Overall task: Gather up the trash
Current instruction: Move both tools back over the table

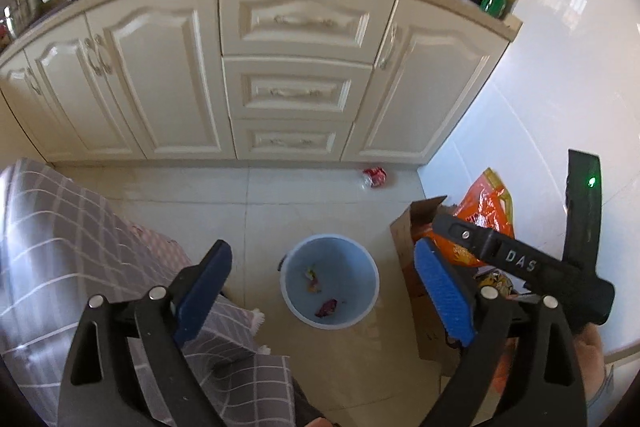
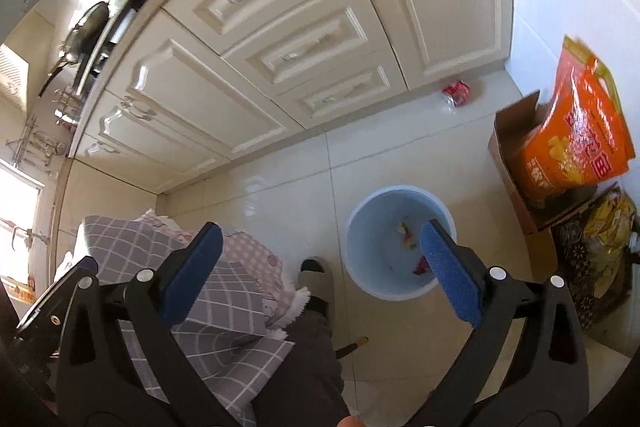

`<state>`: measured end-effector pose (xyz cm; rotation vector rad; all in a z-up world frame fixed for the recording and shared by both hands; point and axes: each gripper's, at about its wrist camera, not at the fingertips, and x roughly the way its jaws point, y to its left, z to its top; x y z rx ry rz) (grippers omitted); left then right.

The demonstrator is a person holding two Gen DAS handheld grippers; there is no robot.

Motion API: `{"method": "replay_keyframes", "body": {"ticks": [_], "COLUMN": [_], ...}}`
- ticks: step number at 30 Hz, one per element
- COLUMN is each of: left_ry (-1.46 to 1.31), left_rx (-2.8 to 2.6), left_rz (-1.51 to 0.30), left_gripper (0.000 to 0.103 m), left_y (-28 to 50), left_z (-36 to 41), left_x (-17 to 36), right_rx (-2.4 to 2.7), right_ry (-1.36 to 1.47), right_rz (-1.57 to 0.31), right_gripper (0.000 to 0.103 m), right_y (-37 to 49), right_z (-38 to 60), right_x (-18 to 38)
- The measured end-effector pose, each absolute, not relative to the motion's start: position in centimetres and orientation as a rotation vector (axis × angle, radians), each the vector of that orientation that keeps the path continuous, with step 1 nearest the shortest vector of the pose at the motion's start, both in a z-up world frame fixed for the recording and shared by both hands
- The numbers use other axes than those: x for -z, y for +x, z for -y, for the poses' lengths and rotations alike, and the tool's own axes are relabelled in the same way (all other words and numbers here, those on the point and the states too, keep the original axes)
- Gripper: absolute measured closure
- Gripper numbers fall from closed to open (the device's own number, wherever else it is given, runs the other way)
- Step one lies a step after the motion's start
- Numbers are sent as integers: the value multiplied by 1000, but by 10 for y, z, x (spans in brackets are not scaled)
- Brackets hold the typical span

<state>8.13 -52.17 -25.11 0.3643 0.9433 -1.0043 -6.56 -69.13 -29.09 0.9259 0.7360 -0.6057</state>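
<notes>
Both the left gripper and right gripper hang wide open and empty above the blue bin, since the crushed red can lies by the cabinet base.

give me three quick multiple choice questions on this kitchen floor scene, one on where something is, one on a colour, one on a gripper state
1. Where does the crushed red drinks can lie?
A. inside the bin
B. on the floor tiles by the foot of the cream cabinet
C. on the counter

2. What colour is the round plastic waste bin?
A. light blue
B. black
C. green

3. How do the two grippers stand?
A. both shut on trash
B. left shut, right open
C. both open and holding nothing

Answers:
1 B, the can rests on the floor at the cabinet base, apart from the bin.
2 A, its rim and walls are pale blue in both views.
3 C, the left gripper and right gripper show wide gaps between their blue pads.
</notes>
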Motion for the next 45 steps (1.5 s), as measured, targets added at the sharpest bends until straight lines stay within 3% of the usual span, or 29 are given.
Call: {"method": "replay_keyframes", "body": {"ticks": [12,24,45], "left_ry": [252,168,45], "left_rx": [942,802,478], "left_rz": [-737,-588,-521], "left_gripper": [12,12,12], "left_y": [83,97,122], "left_z": [418,293,74], "left_x": [162,104,99], "right_rx": [454,230,-49], "right_ry": [752,597,389], "right_rz": [-609,-562,-605], "right_gripper": [6,6,6], "right_y": [-29,25,94], "right_z": [604,495,330], "right_x": [180,113,82]}}
